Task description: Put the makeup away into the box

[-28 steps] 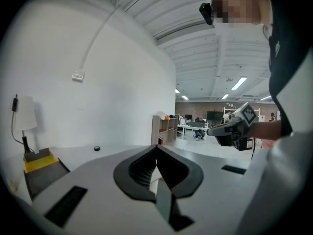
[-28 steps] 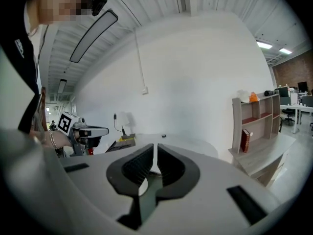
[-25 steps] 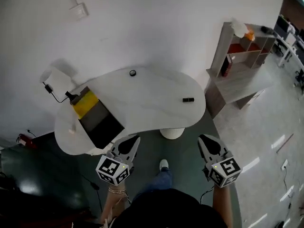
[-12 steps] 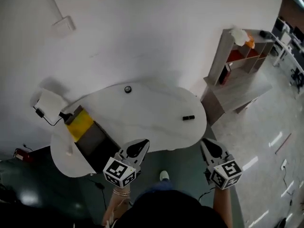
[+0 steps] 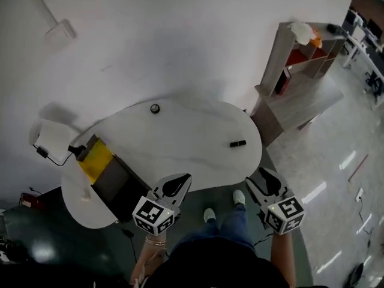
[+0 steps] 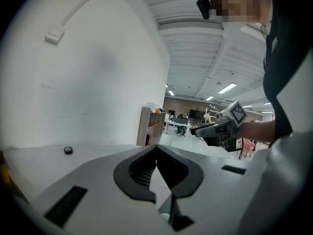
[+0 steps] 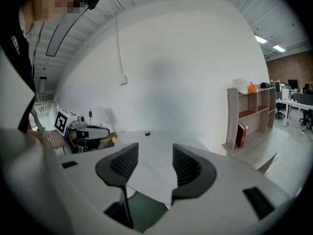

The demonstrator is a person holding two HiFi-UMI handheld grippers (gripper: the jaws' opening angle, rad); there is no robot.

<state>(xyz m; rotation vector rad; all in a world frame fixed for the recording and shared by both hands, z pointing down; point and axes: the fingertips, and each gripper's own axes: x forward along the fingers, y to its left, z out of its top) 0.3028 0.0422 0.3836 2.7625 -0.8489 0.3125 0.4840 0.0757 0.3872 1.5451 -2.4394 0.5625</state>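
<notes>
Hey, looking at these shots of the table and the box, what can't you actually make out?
- Small dark oblong item on the table: too small in the head view to tell what kind of makeup it is.
- Round black item: tiny in every view, so its type is unclear.
- Box: the inside is too dark in the head view to show contents, and its near corner sits behind the left hand-held gripper.

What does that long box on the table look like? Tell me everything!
The box is long and flat, and it lies slanted on the left end of the white table. Its far part is yellow, the middle is grey and the near part is black. It looks open on top, but it is too small to tell what is inside. A black plug sits right by its far corner.
</notes>
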